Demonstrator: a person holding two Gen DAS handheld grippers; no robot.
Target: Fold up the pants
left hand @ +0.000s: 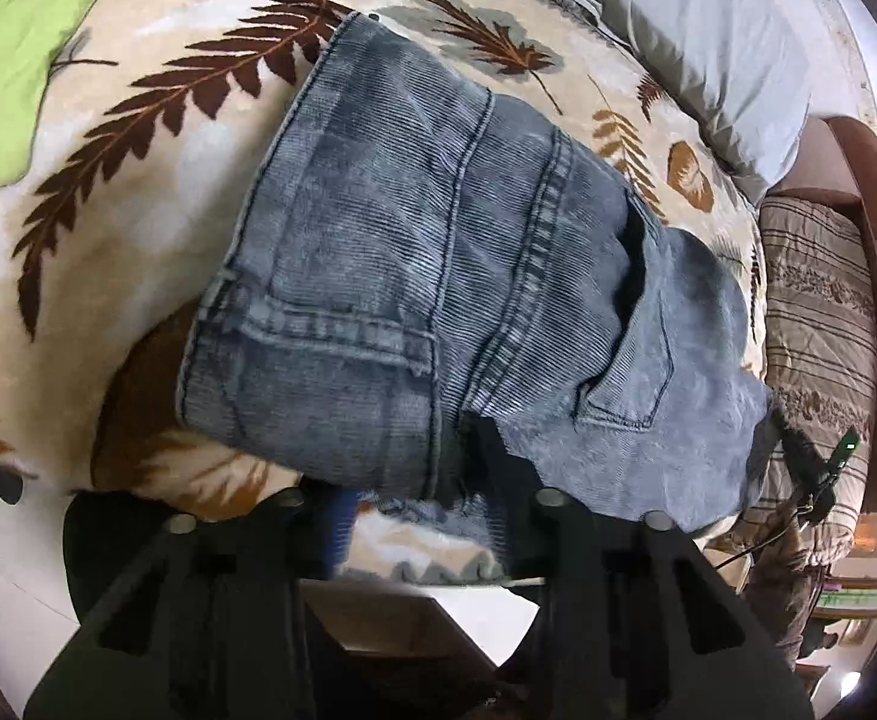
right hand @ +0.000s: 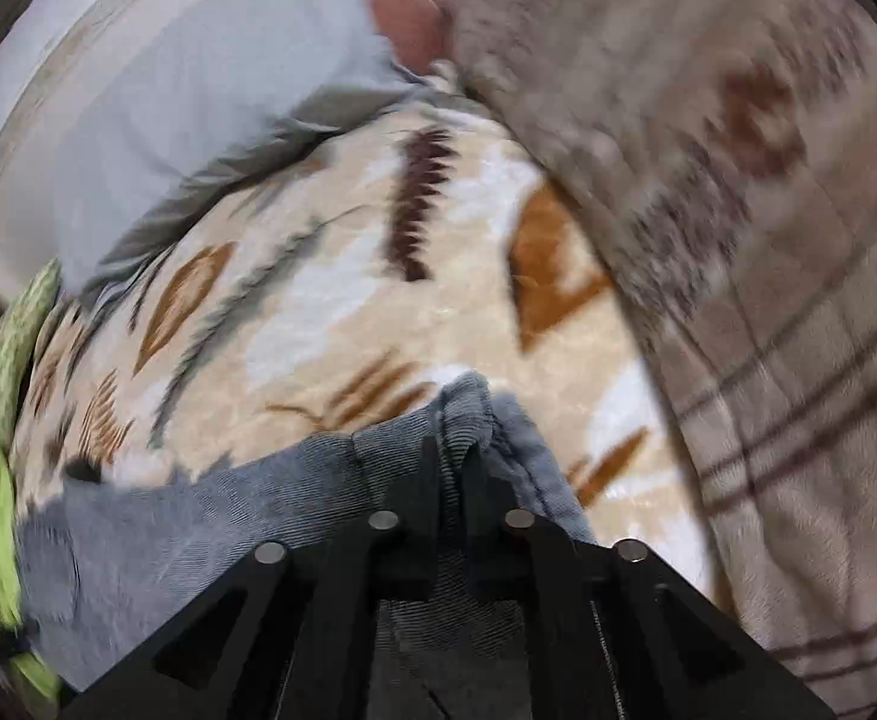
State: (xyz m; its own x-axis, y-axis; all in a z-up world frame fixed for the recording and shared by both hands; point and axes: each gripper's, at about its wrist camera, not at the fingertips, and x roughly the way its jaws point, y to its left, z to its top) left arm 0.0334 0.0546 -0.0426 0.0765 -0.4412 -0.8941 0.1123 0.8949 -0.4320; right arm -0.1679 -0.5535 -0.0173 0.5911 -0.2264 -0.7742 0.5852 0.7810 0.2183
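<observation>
Left gripper [left hand: 408, 480] clamps the near edge of the jeans [left hand: 438, 252], already folded to a thick bundle on the leaf-print blanket [left hand: 138, 120]; blanket lies bare on both sides.
Right gripper [right hand: 450, 468] pinches a bunched denim corner; one more fold likely; plaid quilt [right hand: 768, 300] crowds the right

Bed covered by cream fleece blanket [left hand: 138, 192] with brown, ochre and grey leaf print. Grey pillow [left hand: 702, 42] at far right corner, lime green cloth [left hand: 12, 60] at far left edge. Brown striped quilt [left hand: 816, 300] bunched along the right side, brown wooden bed frame [left hand: 876, 198] beyond it. Pale tiled floor [left hand: 12, 594] below near edge. White wall behind pillow. Right wrist view motion-blurred, same blanket and quilt.
</observation>
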